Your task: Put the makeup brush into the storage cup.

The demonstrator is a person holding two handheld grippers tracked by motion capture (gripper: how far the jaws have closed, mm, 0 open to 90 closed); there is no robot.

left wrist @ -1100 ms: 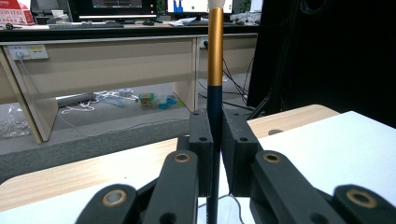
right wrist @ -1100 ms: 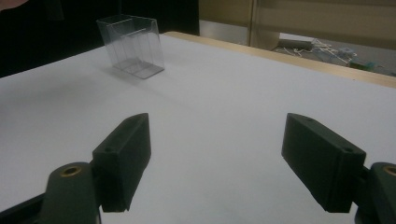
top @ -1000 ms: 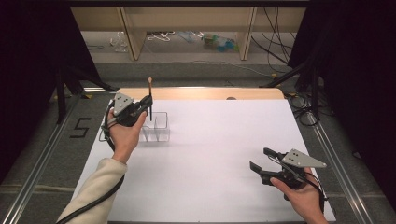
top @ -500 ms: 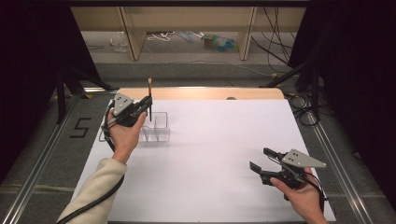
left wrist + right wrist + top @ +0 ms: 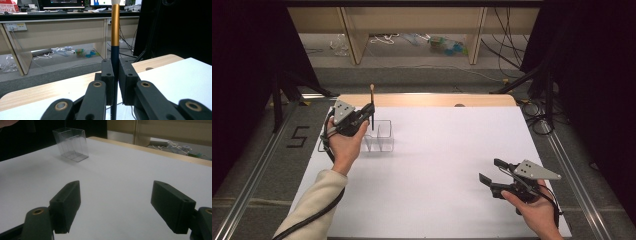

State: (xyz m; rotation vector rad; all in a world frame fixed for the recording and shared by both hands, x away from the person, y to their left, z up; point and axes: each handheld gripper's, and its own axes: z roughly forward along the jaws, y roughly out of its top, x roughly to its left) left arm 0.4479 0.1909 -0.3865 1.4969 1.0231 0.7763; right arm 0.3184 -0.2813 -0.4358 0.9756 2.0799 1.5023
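A clear box is sitting on the table at about ten o'clock. The left gripper is hovering just at its nine o'clock, holding a brush upright. The right gripper is sitting well apart, at four o'clock.

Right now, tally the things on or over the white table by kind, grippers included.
Black two-jaw grippers: 2 (left, right)
Clear plastic compartment boxes: 1
Slim brushes with gold and dark blue handle: 1
Total: 4
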